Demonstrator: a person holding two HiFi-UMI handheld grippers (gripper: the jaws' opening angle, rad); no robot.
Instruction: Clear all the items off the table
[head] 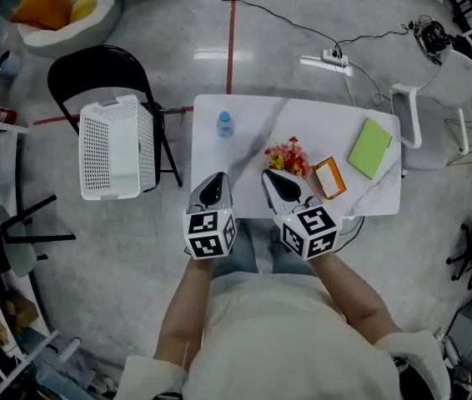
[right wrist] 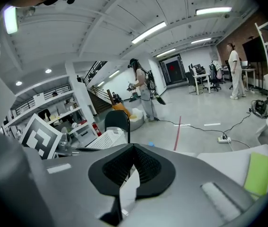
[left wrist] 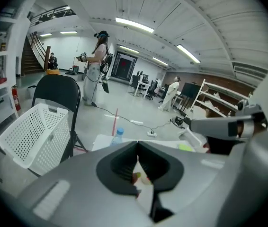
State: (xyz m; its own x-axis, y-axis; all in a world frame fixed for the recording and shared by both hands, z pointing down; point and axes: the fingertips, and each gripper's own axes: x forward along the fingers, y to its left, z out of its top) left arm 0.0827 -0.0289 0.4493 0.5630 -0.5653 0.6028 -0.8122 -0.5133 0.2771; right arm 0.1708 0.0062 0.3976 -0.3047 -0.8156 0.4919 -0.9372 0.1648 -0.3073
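On the white table [head: 244, 111] stand a clear water bottle with a blue cap [head: 225, 124], a small bunch of red and yellow flowers [head: 288, 156], an orange box [head: 329, 177] and a green notebook [head: 370, 147]. My left gripper [head: 215, 179] hovers over the table's near edge, shut with nothing in it. My right gripper [head: 272, 177] is beside it, just short of the flowers, also shut and empty. The left gripper view shows its closed jaws [left wrist: 137, 145], with the bottle [left wrist: 118, 134] beyond. In the right gripper view the closed jaws [right wrist: 134, 148] point past the notebook [right wrist: 257, 173].
A white perforated basket [head: 118, 147] sits on a black folding chair [head: 94, 65] left of the table. A white chair [head: 449, 82] stands at the table's far right corner. A power strip [head: 333, 57] and cables lie on the floor beyond. People stand far off in the room.
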